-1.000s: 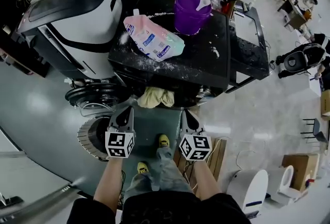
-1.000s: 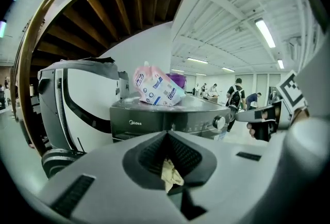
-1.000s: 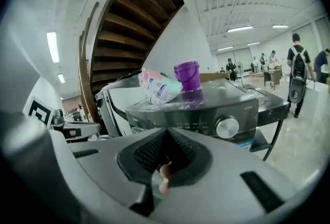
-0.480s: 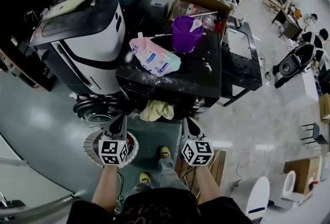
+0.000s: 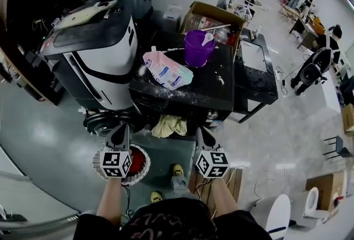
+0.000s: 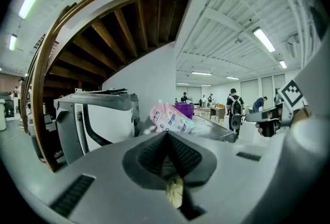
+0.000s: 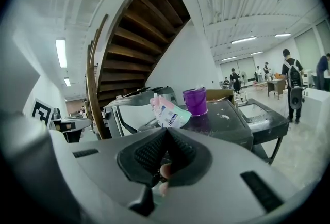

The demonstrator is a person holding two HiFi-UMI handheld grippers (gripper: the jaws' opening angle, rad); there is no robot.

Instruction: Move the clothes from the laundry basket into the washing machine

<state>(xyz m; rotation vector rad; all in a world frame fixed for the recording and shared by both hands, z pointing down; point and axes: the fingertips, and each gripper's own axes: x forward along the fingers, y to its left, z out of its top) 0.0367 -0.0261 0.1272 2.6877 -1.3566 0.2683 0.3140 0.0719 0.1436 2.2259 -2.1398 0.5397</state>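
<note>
A yellowish cloth (image 5: 170, 125) hangs at the front of the black-topped machine (image 5: 182, 98), between and just beyond my two grippers. It shows through the slit under the pads as a yellowish patch (image 6: 174, 192) in the left gripper view and a pale patch (image 7: 163, 172) in the right gripper view. My left gripper (image 5: 120, 127) (image 6: 166, 132) is shut and hovers over a round basket (image 5: 142, 170) that is red inside. The right gripper (image 5: 202, 131) (image 7: 166, 130) is shut too. I see nothing pinched in either one.
A pink detergent pouch (image 5: 167, 71) and a purple bucket (image 5: 199, 47) stand on the powder-strewn black top. A white and black machine (image 5: 94, 51) stands to the left, with a round door (image 5: 108, 121) low in front. A wooden pallet (image 5: 232, 178) lies by my right foot. People stand far back.
Both grippers have risen, still shut, and the view has pulled up and back. The left gripper drifted left over the basket, whose red inside now shows. The cloth kept its place.
</note>
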